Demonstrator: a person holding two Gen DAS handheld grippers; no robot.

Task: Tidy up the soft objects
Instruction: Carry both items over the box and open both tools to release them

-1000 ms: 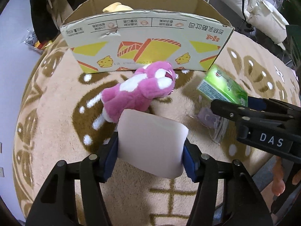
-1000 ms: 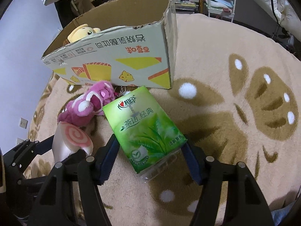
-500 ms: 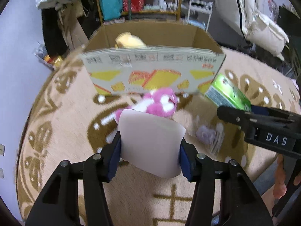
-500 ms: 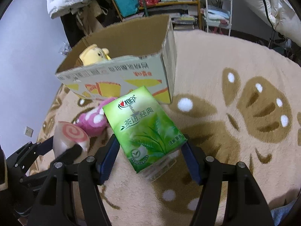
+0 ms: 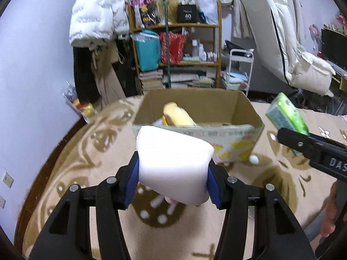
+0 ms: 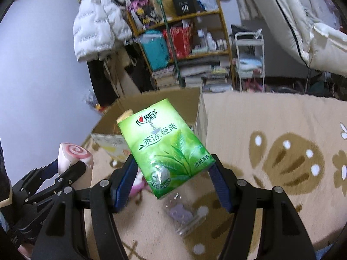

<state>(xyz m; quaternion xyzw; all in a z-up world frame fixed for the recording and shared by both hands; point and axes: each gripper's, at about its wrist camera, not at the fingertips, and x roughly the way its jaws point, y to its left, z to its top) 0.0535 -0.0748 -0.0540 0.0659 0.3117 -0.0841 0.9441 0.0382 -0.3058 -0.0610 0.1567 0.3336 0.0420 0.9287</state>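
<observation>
My left gripper [image 5: 172,173] is shut on a white roll-shaped soft toy [image 5: 173,162], held in the air in front of the open cardboard box [image 5: 247,110]; its pink swirl end [image 6: 74,152] shows in the right wrist view. My right gripper [image 6: 173,173] is shut on a green tissue pack [image 6: 167,145], also lifted, just right of the box [image 6: 199,117]; the same green tissue pack [image 5: 286,112] appears at the right of the left wrist view. A yellow plush [image 5: 175,114] lies inside the box. The pink plush [image 6: 138,184] on the rug is mostly hidden behind the left finger.
A beige patterned rug [image 6: 271,125] covers the floor. A clear plastic packet with a purple item [image 6: 182,215] lies on it under my right gripper. Behind the box stand a cluttered shelf [image 5: 177,54], a white cart [image 5: 240,69] and hanging jackets [image 5: 95,15]. A hand [image 5: 329,216] holds the right gripper.
Both grippers have risen and tilted up, carrying the white roll toy and the tissue pack off the rug. The view now looks over the box rim into the room behind.
</observation>
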